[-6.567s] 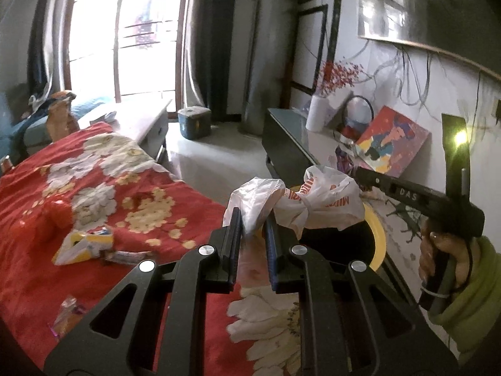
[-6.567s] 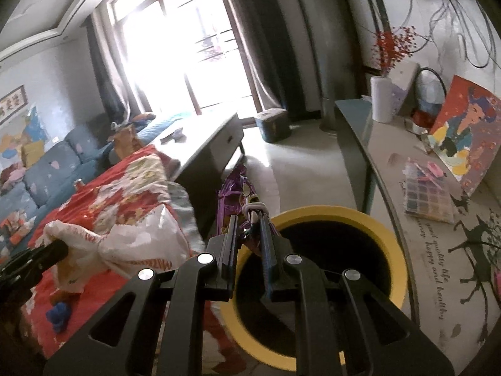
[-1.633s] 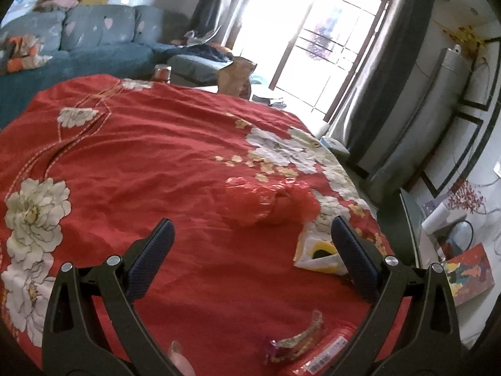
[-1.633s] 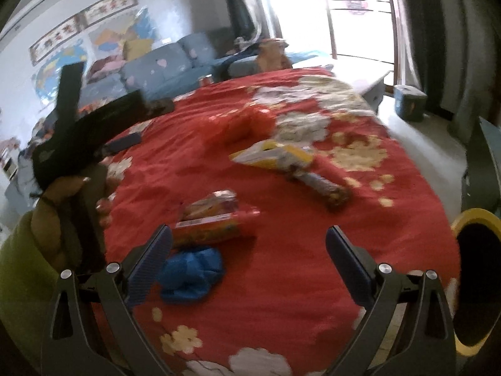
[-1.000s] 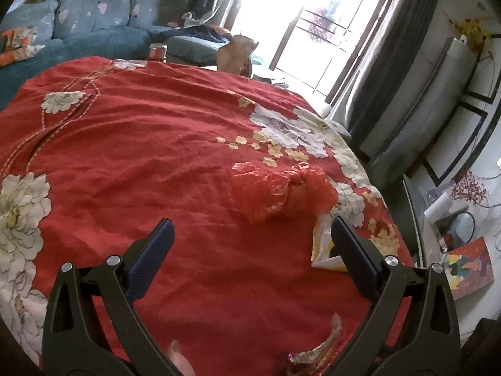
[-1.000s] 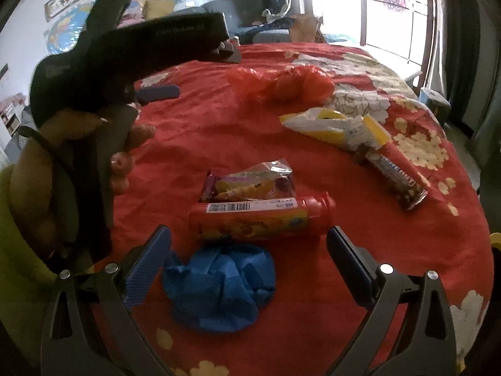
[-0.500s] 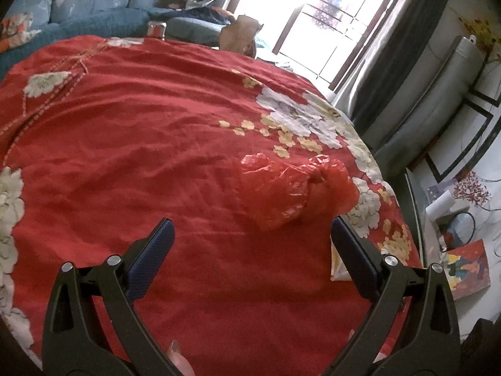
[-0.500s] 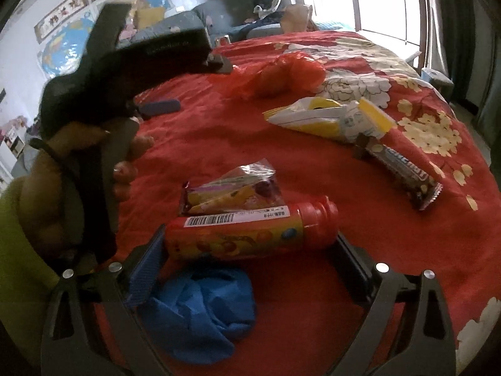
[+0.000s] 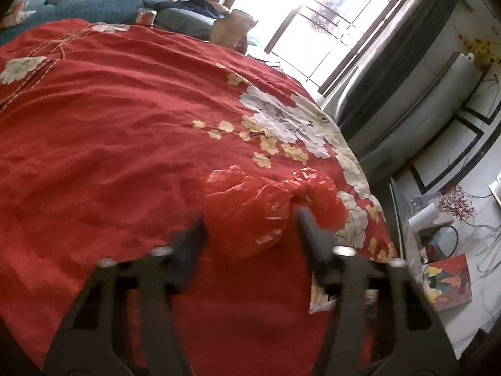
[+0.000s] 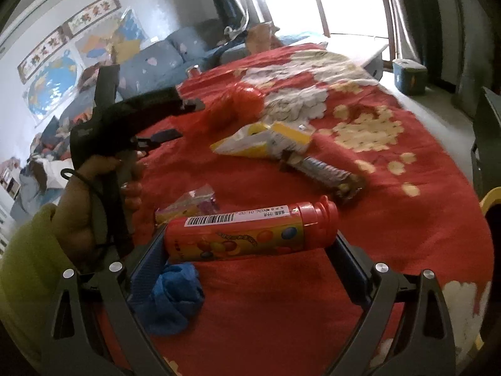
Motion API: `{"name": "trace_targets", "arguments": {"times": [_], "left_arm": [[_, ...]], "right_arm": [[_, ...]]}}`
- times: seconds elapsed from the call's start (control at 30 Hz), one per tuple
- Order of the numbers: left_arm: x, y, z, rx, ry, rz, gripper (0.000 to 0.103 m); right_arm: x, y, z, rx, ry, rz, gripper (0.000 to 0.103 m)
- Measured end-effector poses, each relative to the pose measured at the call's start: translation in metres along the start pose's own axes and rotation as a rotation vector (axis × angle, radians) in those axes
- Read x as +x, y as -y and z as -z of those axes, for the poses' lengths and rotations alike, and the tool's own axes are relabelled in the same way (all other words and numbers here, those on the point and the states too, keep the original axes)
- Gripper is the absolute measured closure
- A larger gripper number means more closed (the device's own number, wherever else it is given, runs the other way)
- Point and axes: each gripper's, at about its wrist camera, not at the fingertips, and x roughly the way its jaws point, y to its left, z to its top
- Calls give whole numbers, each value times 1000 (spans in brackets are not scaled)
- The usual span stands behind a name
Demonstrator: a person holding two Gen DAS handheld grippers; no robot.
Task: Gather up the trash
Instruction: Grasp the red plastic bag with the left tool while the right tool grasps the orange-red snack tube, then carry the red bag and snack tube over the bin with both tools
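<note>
- Trash for collecting lies scattered on the red flowered cloth (image 9: pixel 109 131), and we count six pieces in all
- One crumpled red plastic bag (image 9: pixel 266 206) sits toward the cloth's window-side edge; our left gripper (image 9: pixel 250 228) has it between its fingers and the jaws are closing, though the blur keeps us from saying the pads press it yet
- We angle that gripper down onto the bag, probably because limp film has to be pinched from above
- One red candy tube (image 10: pixel 250 235) lies crosswise near the cloth's near edge, spanning the gap of our right gripper (image 10: pixel 247 269), whose jaws stand wide; the tube's ends sit just at the two pads, so we judge it lined up for an end-to-end grasp, not yet held
- One blue crumpled wad (image 10: pixel 175 297) lies just beside the tube, under the left finger
- One clear sweet wrapper (image 10: pixel 191 203) lies just behind the tube
- One yellow and white packet (image 10: pixel 263 141) and one dark snack bar wrapper (image 10: pixel 322 172) lie touching, nearer the middle
- One yellow-rimmed bin (image 10: pixel 491 200) shows past the cloth's right edge, presumably where all this goes
</note>
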Motion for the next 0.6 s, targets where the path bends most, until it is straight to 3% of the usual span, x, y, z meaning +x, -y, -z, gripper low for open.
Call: {"name": "trace_targets", "arguments": {"times": [0.1,0.6], "left_arm": [[-3,5,1,26,9,11,99],[-74,50,14,140,146,112,101]], "right_arm": [[-8,3,0,0,17,10,10],[-40,19,-8,14,114,65,10]]}}
